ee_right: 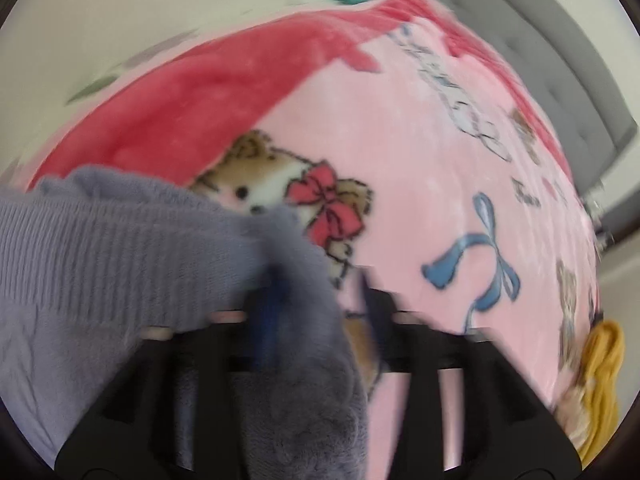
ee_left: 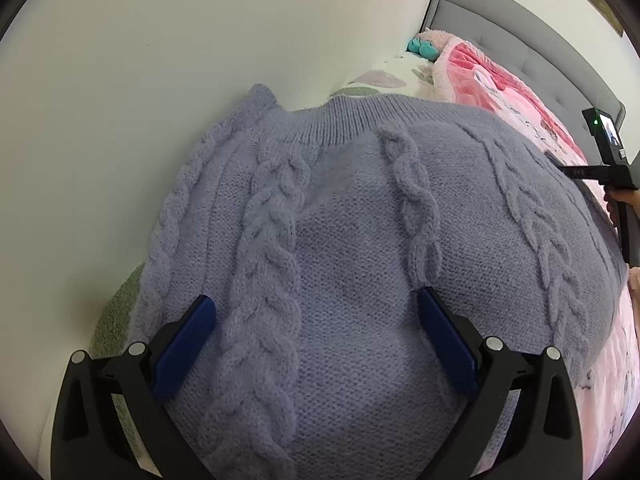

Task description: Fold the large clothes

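A lavender cable-knit sweater [ee_left: 340,240] lies spread on the bed, its ribbed collar at the far side. My left gripper [ee_left: 316,308] hovers just over its middle, open wide, a thick braid running between the blue pads [ee_left: 188,340]. In the blurred right wrist view a ribbed edge of the sweater [ee_right: 120,248] drapes over the left finger. My right gripper [ee_right: 320,284] shows a gap between its fingers with pink blanket visible through it, so it reads as open. A hand on the right gripper's body [ee_left: 600,172] shows at the sweater's right edge.
A pink fleece blanket [ee_right: 420,140] with bears and bows covers the bed to the right of the sweater. The grey headboard [ee_left: 520,40] stands behind, with a teal and pink plush toy [ee_left: 424,46] near it. A white wall runs along the left. A yellow garment [ee_right: 600,380] lies at the far right.
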